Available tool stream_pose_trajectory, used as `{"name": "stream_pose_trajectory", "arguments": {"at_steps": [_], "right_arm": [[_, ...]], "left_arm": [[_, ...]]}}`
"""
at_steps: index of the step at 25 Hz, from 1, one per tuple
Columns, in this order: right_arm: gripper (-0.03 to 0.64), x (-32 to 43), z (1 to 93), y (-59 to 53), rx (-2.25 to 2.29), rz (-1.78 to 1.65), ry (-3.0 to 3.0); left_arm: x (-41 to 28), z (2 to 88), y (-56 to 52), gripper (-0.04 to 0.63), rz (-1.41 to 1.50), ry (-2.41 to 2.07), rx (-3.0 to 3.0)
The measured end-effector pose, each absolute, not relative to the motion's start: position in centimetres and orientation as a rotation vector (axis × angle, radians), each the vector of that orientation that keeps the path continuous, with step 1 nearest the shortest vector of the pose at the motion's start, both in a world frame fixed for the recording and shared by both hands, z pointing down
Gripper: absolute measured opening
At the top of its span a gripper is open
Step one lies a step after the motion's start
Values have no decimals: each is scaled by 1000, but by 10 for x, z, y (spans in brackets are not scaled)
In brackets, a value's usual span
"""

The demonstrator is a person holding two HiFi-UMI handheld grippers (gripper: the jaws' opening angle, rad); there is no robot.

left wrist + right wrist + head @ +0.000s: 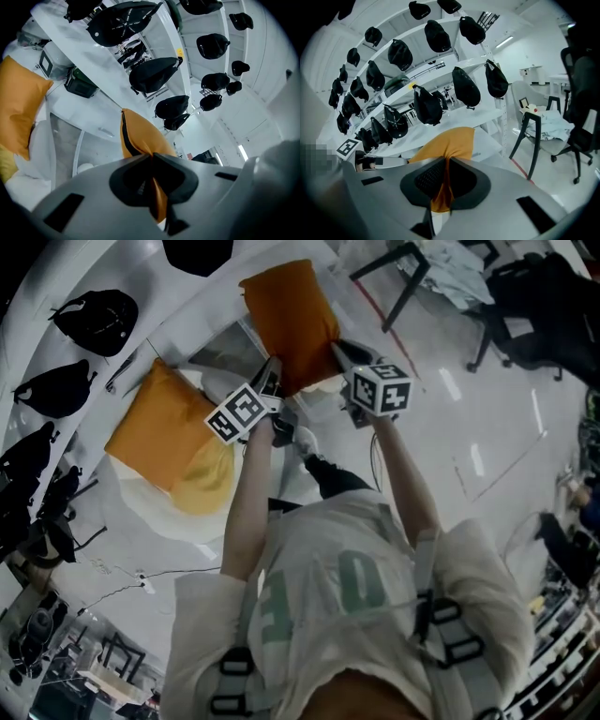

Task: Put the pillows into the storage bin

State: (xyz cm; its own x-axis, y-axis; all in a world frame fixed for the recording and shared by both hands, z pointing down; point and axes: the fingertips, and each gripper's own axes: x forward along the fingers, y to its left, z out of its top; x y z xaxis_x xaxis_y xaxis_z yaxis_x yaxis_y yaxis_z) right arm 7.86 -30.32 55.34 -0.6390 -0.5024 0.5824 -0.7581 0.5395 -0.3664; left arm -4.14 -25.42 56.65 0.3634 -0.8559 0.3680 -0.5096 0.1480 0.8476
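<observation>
I hold an orange pillow [291, 320] up in the air between both grippers. My left gripper [273, 381] is shut on its near left corner, and my right gripper [349, 360] is shut on its near right corner. The orange cloth [140, 138] shows pinched in the left gripper view, and the same pillow [445, 145] runs into the jaws in the right gripper view. A second orange pillow [159, 423] lies lower left on a yellow pillow [206, 484]. A clear storage bin [230, 348] sits below the held pillow.
White shelves with several black caps [426, 105] stand ahead and to the left. A black office chair [530, 306] and a black-legged table [412, 273] stand at the upper right. The person's foot [305, 439] is on the pale floor.
</observation>
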Motion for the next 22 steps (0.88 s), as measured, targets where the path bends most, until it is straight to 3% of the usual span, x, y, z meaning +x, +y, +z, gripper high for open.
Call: {"name": "stream_pose_trajectory", "arguments": {"at_steps": [4,5,7,22], "right_arm": [[51,90,550,-317,1147,761,-2382],[109,95,551,-324,1218,705,-2360],[273,104,557,-335,1310,606,-2296],[273,76,584,-293,1064,573,-2276]], "left_arm": [[-40,566,-264,48,-274,-1410,1566],[-42,572,-267,87,-203,-1465,1572],[-47,579,-274,236,-81,-1545,1570],[-94,585,-243,239,-70,-1621,1485]]}}
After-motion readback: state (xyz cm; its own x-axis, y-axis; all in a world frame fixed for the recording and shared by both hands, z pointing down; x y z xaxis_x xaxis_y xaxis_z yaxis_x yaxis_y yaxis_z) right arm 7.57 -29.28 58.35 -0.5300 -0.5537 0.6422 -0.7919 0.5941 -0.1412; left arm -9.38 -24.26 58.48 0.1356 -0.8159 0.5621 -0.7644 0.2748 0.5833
